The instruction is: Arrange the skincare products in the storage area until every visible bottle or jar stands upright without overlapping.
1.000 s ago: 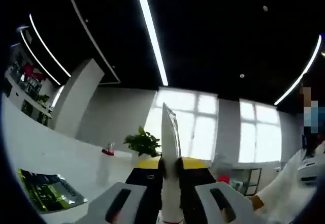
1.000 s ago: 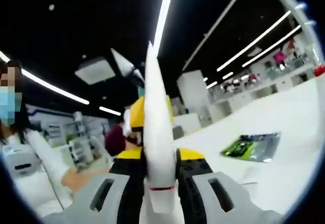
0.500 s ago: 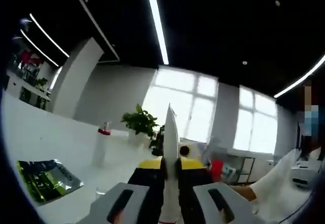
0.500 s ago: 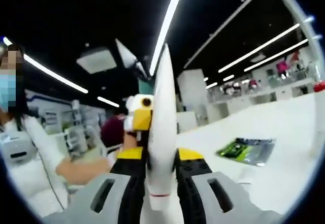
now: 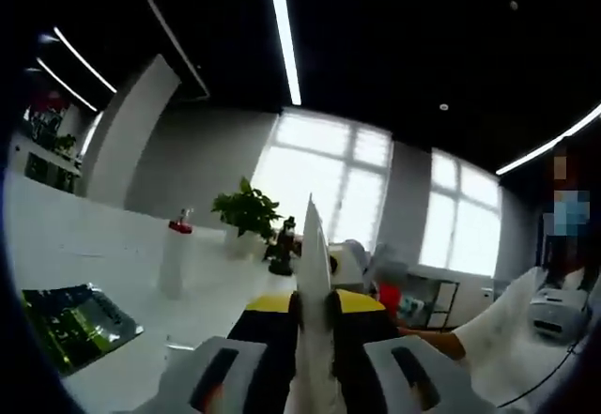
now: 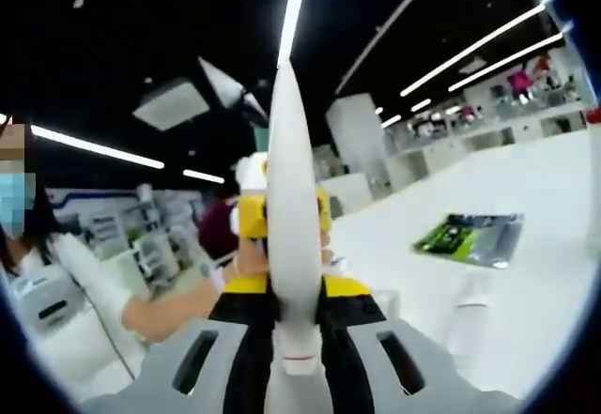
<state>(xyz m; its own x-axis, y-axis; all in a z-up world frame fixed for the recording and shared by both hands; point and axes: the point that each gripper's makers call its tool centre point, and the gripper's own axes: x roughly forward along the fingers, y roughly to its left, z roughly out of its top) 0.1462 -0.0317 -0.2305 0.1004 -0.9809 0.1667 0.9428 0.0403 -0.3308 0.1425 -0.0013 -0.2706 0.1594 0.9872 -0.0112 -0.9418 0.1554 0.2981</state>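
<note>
both grippers point up toward the ceiling lights, the left gripper [image 5: 314, 273] and right gripper [image 6: 293, 245] each with jaws pressed together on nothing. far off on the white table [image 5: 113, 254] stands a red-capped bottle [image 5: 173, 262], upright; likely light and slick, best taken around its body. a green packet [image 6: 470, 237] lies flat nearby.

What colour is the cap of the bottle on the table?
Red; the bottle shows best in the left gripper view.
</note>
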